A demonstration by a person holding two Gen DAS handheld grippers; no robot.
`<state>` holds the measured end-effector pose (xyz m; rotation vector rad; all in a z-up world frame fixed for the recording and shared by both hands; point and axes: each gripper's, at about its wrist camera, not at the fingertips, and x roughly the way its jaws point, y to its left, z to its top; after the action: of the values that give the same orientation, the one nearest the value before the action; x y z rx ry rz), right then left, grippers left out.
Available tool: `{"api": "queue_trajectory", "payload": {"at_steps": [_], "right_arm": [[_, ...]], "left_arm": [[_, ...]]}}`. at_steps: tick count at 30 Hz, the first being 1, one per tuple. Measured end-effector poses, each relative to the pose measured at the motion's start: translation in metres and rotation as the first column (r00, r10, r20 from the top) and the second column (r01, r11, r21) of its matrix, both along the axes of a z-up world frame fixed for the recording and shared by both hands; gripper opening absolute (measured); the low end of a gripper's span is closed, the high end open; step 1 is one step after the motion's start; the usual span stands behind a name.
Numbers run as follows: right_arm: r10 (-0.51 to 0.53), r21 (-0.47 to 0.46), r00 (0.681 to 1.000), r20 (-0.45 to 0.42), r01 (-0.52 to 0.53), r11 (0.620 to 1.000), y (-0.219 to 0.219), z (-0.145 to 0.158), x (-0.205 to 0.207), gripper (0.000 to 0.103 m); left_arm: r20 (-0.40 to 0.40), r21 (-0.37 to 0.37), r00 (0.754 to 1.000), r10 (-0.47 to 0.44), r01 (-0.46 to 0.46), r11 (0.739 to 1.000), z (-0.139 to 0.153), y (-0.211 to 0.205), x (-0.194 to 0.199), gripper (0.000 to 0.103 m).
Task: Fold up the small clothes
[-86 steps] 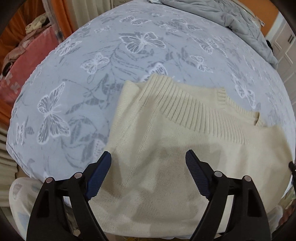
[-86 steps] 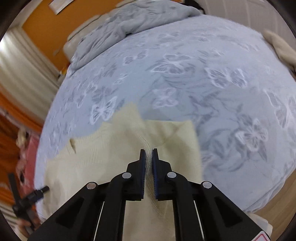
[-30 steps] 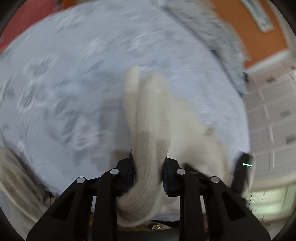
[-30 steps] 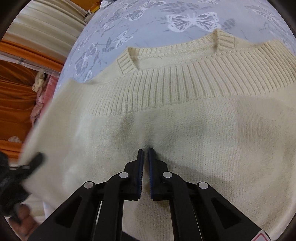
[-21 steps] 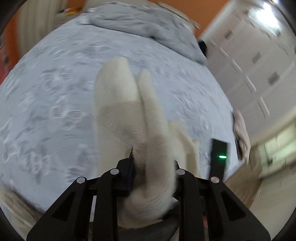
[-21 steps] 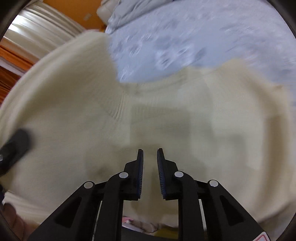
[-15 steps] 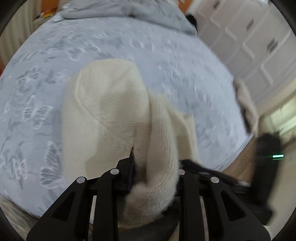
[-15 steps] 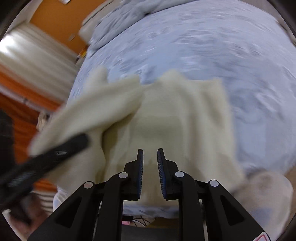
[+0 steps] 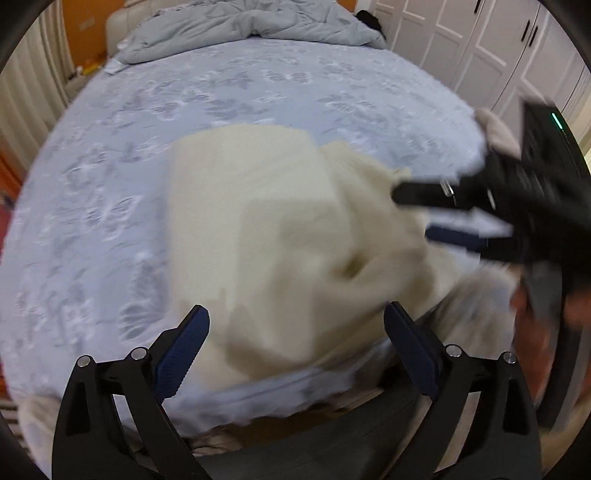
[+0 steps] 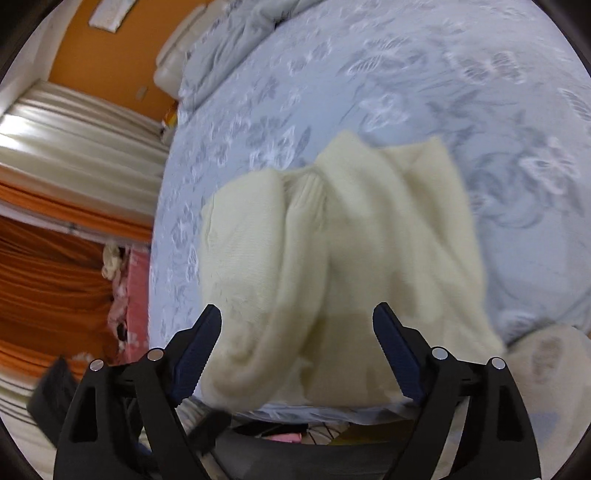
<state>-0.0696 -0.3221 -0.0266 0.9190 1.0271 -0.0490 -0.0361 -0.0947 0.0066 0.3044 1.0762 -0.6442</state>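
Now, sweater: the cream knitted sweater (image 10: 343, 258) lies in a loose heap on the pale blue bed sheet with butterfly print (image 10: 461, 92), near the sheet's front edge.
Fold: one part is flopped over the rest, and it looks lumpy, not flat.
Feel: it looks soft and floppy, and I think it is light. It will bend and sag as soon as it is lifted.
Slip: the knit looks a bit fuzzy, so I think it will not slide out of the pads easily.
Break: it will not break, but a hard pull may stretch it.
Where to hold: I think the best spots are a thick edge or a corner, like the ribbed band (image 10: 306, 199) in the middle of the heap. Two holds far apart would keep it from drooping.
Left gripper (image 9: 295, 350): its jaws are wide apart. It holds nothing. The sweater sits between and past the blue pads (image 9: 181, 350), but I cannot tell if it touches them.
Right gripper (image 10: 297, 354): its jaws are wide apart too, and nothing is pinched. In the left view it pokes toward the sweater's right side, blurry.
Other stuff: a crumpled grey quilt (image 9: 240, 26) lies at the far end of the sheet, well apart from the sweater.
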Motion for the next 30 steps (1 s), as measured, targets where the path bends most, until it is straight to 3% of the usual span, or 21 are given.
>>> {"api": "queue_trajectory", "payload": {"at_steps": [5,8,9,10,11,12,13,14,15,16,18,19,22,24,27,30], "right_arm": [[0.105,-0.038,0.987,-0.118,-0.11,0.993,0.041,-0.011,0.042,0.083],[0.17,-0.122,0.97,-0.172,-0.192,0.974,0.067,-0.017,0.063,0.082],[0.195,-0.145,0.964,-0.178,-0.222,0.964,0.074,-0.019,0.069,0.067],[0.213,-0.168,0.961,-0.177,-0.243,0.955,0.08,-0.018,0.073,0.036],[0.226,-0.208,0.956,-0.186,-0.263,0.942,0.085,-0.013,0.079,0.022],[0.233,-0.194,0.959,-0.159,-0.262,0.945,0.085,-0.006,0.08,0.022],[0.231,-0.137,0.969,-0.085,-0.241,0.961,0.077,0.006,0.079,0.021],[0.211,-0.047,0.976,0.05,-0.209,0.977,0.066,0.032,0.072,0.02],[0.201,-0.023,0.974,0.106,-0.199,0.98,0.057,0.045,0.068,0.019],[0.182,-0.037,0.969,0.166,-0.178,0.983,0.046,0.067,0.058,0.018],[0.157,-0.089,0.968,0.197,-0.142,0.986,0.027,0.08,0.042,0.018],[0.136,-0.103,0.973,0.189,-0.118,0.988,0.014,0.076,0.034,0.018],[0.025,-0.101,1.0,-0.011,-0.026,0.995,-0.034,0.001,0.009,0.018],[-0.026,-0.095,0.993,-0.117,0.014,0.995,-0.046,-0.039,-0.005,0.017],[-0.062,-0.02,0.995,-0.073,0.061,0.998,-0.052,-0.052,-0.024,0.016],[-0.038,-0.055,0.997,-0.069,0.034,0.998,-0.048,-0.044,-0.021,0.013]], "left_arm": [[-0.021,0.105,0.998,0.053,-0.051,0.993,-0.025,0.032,-0.003,0.093],[-0.068,0.148,0.995,0.069,-0.058,0.987,-0.044,0.041,-0.003,0.093],[-0.084,0.151,0.993,0.079,-0.066,0.986,-0.048,0.043,-0.003,0.093],[-0.098,0.144,0.992,0.084,-0.07,0.987,-0.05,0.044,-0.002,0.093],[-0.103,0.136,0.99,0.096,-0.082,0.987,-0.05,0.046,-0.001,0.093],[-0.098,0.13,0.99,0.103,-0.09,0.987,-0.048,0.047,0.0,0.093],[-0.088,0.117,0.991,0.104,-0.093,0.989,-0.044,0.049,-0.001,0.093],[-0.076,0.104,0.992,0.102,-0.094,0.99,-0.04,0.05,-0.001,0.093],[-0.058,0.084,0.993,0.101,-0.096,0.992,-0.035,0.051,-0.001,0.093],[-0.05,0.071,0.994,0.099,-0.095,0.993,-0.033,0.05,-0.003,0.093],[-0.056,0.063,0.994,0.091,-0.087,0.994,-0.033,0.046,-0.001,0.093],[-0.06,0.067,0.994,0.091,-0.087,0.994,-0.035,0.044,0.0,0.093],[-0.074,0.076,0.993,0.093,-0.087,0.993,-0.045,0.035,0.005,0.093],[-0.066,0.095,0.993,0.099,-0.092,0.991,-0.053,0.028,0.008,0.093],[-0.064,0.131,0.993,0.1,-0.091,0.987,-0.061,0.022,0.012,0.093],[-0.068,0.145,0.992,0.11,-0.1,0.984,-0.064,0.021,0.015,0.094]]}}
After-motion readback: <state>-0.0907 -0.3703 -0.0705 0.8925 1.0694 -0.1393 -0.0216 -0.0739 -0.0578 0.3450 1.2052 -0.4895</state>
